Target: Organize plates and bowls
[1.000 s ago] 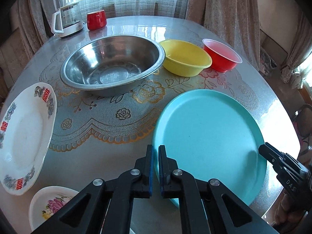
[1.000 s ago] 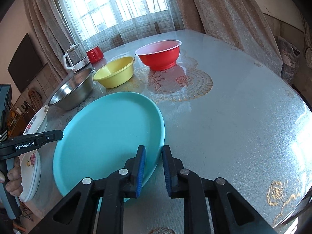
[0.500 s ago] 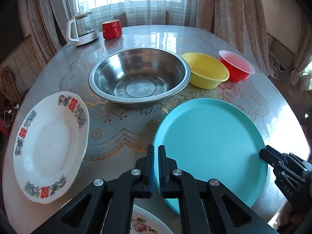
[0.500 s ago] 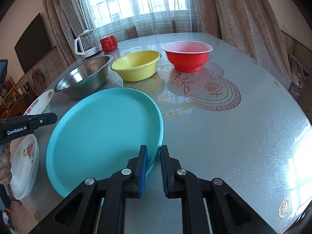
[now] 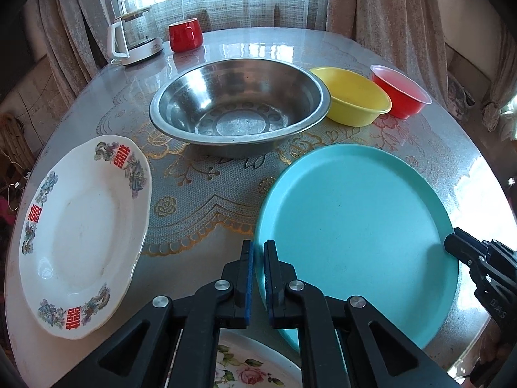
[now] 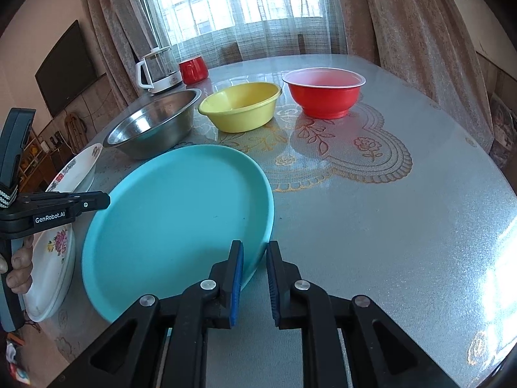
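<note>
A large turquoise plate [image 5: 355,226] [image 6: 181,213] lies on the table's near side. My left gripper [image 5: 259,252] is shut on its left rim, one finger inside and one outside. My right gripper [image 6: 255,252] is shut on the opposite rim in the same way. Each gripper shows in the other's view: the right gripper [image 5: 452,245] and the left gripper [image 6: 106,200]. Behind the plate stand a steel bowl [image 5: 239,110], a yellow bowl [image 5: 355,97] and a red bowl [image 5: 400,93]. A white plate with red characters [image 5: 84,232] lies at the left. A flowered plate [image 5: 252,368] sits under my left gripper.
A glass kettle [image 5: 135,38] and a red mug [image 5: 185,34] stand at the far edge by the curtained window. The round table [image 6: 387,210] has bare room on its right half. A person's hand [image 6: 19,268] holds the left gripper's handle.
The right jaws narrowed onto the turquoise plate's rim. The left view swung so that the white plate with red characters shows more fully. The plate itself has hardly shifted.
</note>
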Demonstrator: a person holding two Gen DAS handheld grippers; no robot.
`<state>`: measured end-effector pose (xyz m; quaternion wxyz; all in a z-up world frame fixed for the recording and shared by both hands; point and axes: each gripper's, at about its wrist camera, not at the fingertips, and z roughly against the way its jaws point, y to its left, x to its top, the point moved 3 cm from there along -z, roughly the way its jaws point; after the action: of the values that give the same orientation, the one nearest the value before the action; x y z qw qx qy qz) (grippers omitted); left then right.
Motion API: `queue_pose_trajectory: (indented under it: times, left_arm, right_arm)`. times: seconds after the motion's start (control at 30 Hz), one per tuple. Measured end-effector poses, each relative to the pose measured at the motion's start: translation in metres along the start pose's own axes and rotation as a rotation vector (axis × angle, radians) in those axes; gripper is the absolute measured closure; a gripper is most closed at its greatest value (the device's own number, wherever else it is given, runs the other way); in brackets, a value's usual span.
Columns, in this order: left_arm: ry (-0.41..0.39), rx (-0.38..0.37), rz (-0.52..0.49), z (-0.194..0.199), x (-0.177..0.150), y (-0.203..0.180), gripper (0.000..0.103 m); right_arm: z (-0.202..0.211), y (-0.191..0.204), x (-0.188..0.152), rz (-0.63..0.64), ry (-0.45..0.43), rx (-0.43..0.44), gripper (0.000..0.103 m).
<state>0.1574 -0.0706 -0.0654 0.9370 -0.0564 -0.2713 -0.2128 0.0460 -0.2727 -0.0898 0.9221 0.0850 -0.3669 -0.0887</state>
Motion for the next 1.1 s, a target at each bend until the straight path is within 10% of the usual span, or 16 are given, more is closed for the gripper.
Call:
queue_pose_trajectory:
  times: [0.37,0.57,0.87,1.1]
  left_arm:
    - [-0.146,-0.028,0.097,0.042,-0.008,0.021,0.095]
    - [-0.307,-0.055,0.229,0.085,-0.019,0.046,0.054]
    - [-0.354,-0.091,0.382,0.115,-0.065,0.096,0.048]
    - [-0.304,-0.025,0.485,0.113,-0.116,0.128,0.052]
  right_arm:
    - [-0.001,0.016,-0.004,0.066,-0.004,-0.037,0.086]
    - [-0.001,0.015,-0.003,0.061,-0.003,-0.085,0.074]
    - [0.02,0.004,0.004,0.006,-0.065,-0.088,0.064]
    - [0.022,0.048,0.009,0.034,-0.004,0.238,0.064]
